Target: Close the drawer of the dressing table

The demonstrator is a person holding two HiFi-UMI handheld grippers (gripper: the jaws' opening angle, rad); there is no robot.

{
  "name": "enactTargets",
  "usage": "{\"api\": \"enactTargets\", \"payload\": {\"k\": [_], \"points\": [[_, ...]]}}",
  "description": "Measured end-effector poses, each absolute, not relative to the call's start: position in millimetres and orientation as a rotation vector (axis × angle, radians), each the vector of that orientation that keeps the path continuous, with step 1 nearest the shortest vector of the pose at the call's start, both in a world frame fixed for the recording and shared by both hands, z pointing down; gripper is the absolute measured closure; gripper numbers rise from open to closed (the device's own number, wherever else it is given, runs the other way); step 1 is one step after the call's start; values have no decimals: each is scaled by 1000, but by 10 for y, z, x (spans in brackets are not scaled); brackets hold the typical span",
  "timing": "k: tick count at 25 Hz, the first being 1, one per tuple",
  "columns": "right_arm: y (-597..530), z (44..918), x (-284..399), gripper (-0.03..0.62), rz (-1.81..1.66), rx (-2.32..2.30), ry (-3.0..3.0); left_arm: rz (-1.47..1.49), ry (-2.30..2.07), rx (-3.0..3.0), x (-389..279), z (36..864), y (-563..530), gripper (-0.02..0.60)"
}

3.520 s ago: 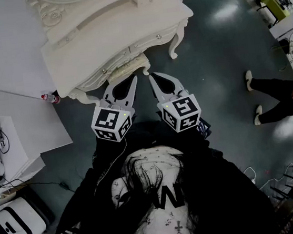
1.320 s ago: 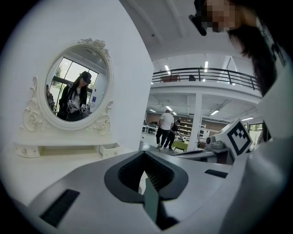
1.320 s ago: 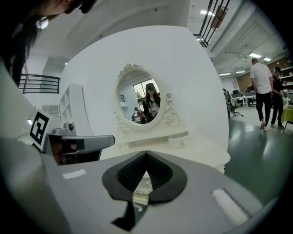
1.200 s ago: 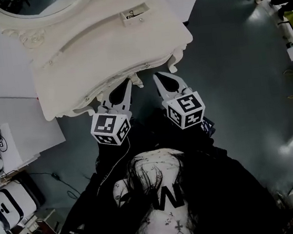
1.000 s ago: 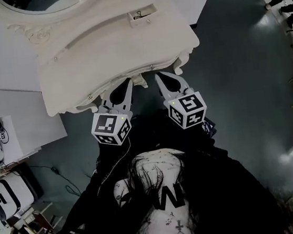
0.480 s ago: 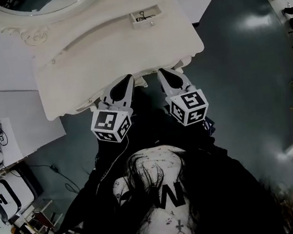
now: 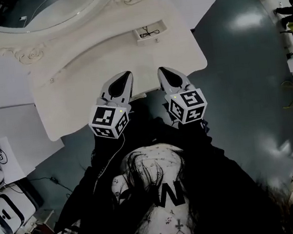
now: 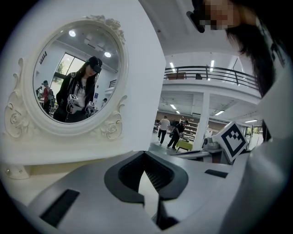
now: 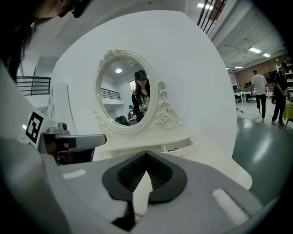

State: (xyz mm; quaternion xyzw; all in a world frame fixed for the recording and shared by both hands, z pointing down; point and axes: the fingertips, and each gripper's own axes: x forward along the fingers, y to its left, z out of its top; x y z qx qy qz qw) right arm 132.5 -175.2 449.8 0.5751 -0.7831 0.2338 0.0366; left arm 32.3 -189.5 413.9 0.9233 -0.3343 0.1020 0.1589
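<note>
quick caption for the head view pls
Head view: a person holds the left gripper and right gripper, both shut, at the front edge of a white carved dressing table with an oval mirror.

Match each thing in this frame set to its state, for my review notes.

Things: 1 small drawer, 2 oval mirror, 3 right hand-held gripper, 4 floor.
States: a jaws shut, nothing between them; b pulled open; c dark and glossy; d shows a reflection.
Things:
1. small drawer
2. oval mirror
3. right hand-held gripper
4. floor

States:
a. jaws shut, nothing between them
b. pulled open
c. dark and glossy
d. shows a reflection

Pairs: 1-b, 2-d, 3-a, 4-c.
</note>
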Motion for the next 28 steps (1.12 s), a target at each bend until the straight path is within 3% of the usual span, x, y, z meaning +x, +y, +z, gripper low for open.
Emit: {"api": "enactTargets", "payload": {"k": [26, 28], "points": [[-2868, 5352, 1997, 585, 725, 1695, -2143, 274, -927, 2573, 507, 4377, -2946, 581], [-2907, 5479, 2035, 554, 751, 1628, -2151, 274, -973, 2553, 549, 4371, -2947, 581]]}}
